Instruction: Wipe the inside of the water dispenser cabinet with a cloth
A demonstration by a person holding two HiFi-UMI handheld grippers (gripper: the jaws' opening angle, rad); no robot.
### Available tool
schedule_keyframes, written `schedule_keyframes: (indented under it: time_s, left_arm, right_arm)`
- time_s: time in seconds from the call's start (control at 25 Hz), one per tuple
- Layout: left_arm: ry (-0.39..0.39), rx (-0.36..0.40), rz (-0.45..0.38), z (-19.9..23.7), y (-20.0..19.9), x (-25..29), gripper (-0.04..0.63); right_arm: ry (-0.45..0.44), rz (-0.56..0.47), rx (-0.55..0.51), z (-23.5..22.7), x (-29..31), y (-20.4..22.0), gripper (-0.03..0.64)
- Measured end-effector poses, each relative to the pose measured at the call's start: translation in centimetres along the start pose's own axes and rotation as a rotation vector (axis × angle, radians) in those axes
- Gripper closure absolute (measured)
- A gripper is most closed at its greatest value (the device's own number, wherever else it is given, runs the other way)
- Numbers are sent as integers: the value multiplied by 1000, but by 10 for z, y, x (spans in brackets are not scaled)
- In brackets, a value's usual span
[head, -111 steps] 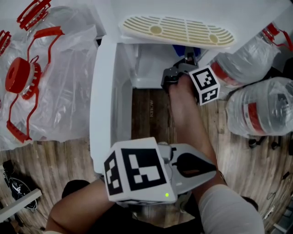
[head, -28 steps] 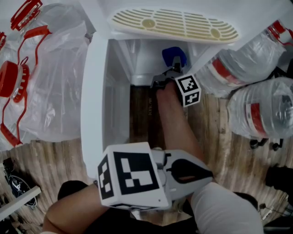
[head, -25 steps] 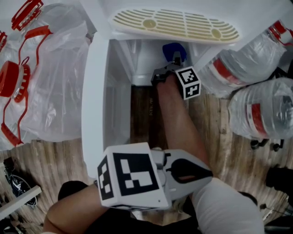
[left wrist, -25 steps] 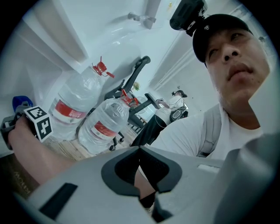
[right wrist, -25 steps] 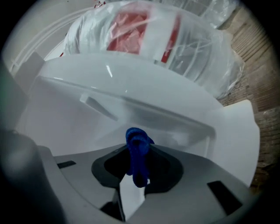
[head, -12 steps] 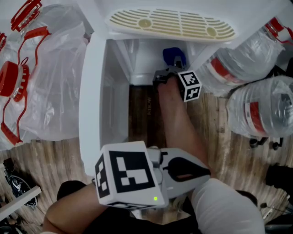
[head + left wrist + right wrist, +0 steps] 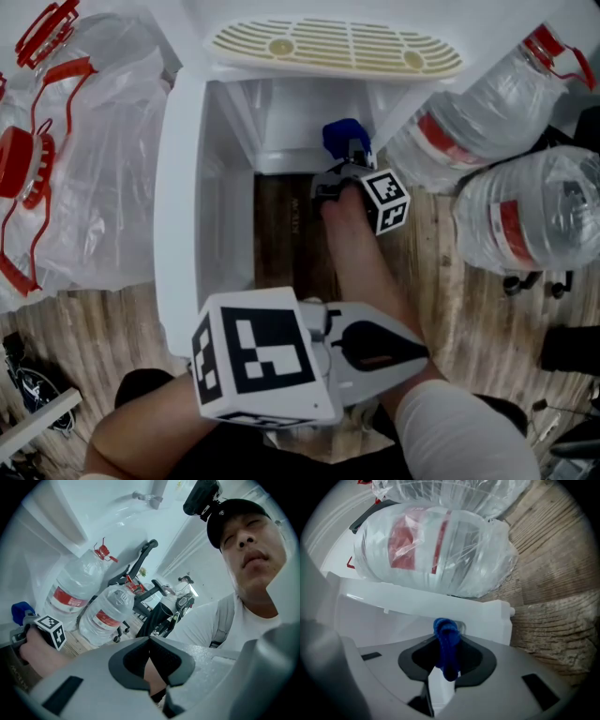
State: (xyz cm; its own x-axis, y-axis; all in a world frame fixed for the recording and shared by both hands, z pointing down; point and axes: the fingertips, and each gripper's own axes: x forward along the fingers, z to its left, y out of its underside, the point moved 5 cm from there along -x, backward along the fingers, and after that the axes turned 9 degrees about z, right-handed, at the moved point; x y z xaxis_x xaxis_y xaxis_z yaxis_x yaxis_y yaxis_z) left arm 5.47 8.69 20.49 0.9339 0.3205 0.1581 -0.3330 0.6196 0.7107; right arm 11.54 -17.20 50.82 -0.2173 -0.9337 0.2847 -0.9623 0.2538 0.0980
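Deep by the cabinet's [image 7: 178, 216] inner right wall, the right gripper [image 7: 445, 667] pinches the blue cloth [image 7: 446, 637], which bunches up past its jaws. The left gripper [image 7: 150, 641] hangs well apart, jaws pressed together, empty.

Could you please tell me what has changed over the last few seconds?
The right claw, shut on the blue cloth, has drawn back from under the drip tray toward the front edge of the cabinet, along a side wall. The left claw stays shut and empty near the body.
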Motion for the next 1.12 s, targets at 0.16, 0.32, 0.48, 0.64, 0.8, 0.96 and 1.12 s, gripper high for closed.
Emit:
schedule_keyframes:
  time_s: [0.16, 0.32, 0.48, 0.64, 0.8, 0.96, 1.12]
  left_arm:
    - [5, 15, 4, -2, 0, 2, 595]
    - [11, 30, -4, -7, -2, 1, 595]
    - [1, 50, -12, -12, -4, -5, 595]
    - [-12, 57, -11, -12, -2, -6, 595]
    - [0, 53, 3, -11, 3, -2, 595]
    - [36, 46, 1, -15, 6, -1, 595]
    - [65, 44, -9, -21, 7, -2, 595]
  right_arm:
    - [27, 31, -68, -8, -18, -4, 531]
    - [82, 106, -233, -10, -37, -11, 531]
    - [110, 271, -529, 6, -47, -20, 531]
    - [111, 477, -876, 28, -61, -26, 531]
    - [72, 609, -1119, 67, -87, -31, 531]
    - [26, 754, -1308, 115, -134, -24, 529]
    - [-27, 781, -1386, 169, -178, -26, 529]
